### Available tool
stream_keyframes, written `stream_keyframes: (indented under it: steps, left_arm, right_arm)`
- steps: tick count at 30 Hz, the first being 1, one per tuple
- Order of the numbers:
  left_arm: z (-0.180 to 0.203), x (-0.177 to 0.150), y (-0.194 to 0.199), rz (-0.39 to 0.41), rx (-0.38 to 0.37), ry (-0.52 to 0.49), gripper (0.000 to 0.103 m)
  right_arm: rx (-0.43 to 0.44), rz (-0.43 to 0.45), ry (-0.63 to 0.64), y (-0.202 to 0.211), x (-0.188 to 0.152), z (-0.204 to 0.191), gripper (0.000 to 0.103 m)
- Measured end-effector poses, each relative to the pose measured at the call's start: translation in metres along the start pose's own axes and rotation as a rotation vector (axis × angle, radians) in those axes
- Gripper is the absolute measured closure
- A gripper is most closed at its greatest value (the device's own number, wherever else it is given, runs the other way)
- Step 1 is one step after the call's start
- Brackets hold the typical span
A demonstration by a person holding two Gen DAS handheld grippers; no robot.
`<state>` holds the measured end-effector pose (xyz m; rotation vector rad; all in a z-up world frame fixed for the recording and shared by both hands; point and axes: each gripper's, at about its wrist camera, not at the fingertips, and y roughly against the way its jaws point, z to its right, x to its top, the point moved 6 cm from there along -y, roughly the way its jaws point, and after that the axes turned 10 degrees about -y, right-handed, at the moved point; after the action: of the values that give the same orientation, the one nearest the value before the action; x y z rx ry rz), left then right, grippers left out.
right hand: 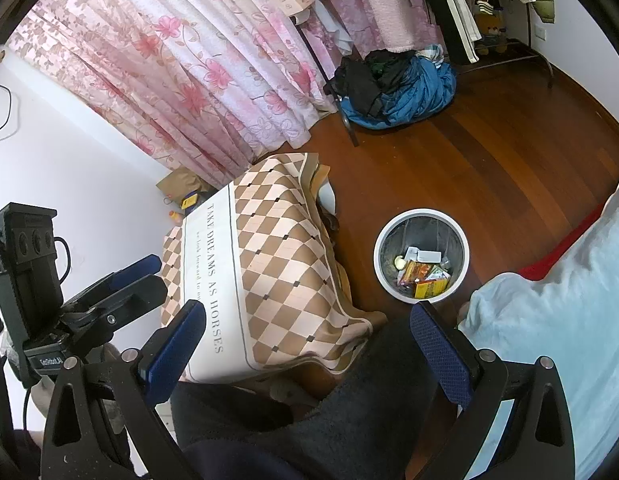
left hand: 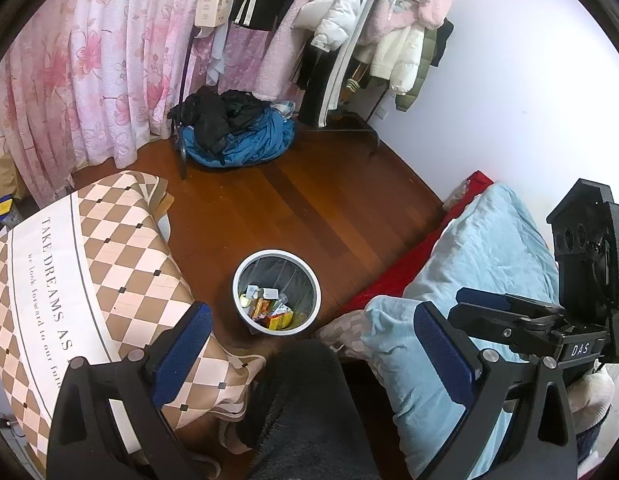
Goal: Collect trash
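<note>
A round white-rimmed trash bin stands on the wooden floor between the checked-cloth table and the bed. Inside lie several wrappers and packets, orange, yellow and white. My left gripper is open and held high above the floor, with nothing between its blue pads. My right gripper is also open and empty, its blue pads wide apart. Each gripper shows at the edge of the other's view: the right gripper and the left gripper. A person's dark-clothed leg fills the space below both.
A table under a brown-and-cream checked cloth sits left of the bin. A light blue quilt on a red-edged bed lies right. A clothes rack, a blue and black clothes heap and pink floral curtains stand behind.
</note>
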<state>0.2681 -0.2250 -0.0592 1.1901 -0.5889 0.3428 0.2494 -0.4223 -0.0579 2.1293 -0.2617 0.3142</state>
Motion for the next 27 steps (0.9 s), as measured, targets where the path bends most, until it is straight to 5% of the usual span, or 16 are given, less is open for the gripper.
stream_keyframes:
  steps: [27]
  left_arm:
    - [0.0059, 0.0005, -0.0021, 0.007, -0.012, 0.012, 0.000]
  right_arm:
    - [0.002, -0.001, 0.000, 0.0009, -0.0020, -0.0059, 0.000]
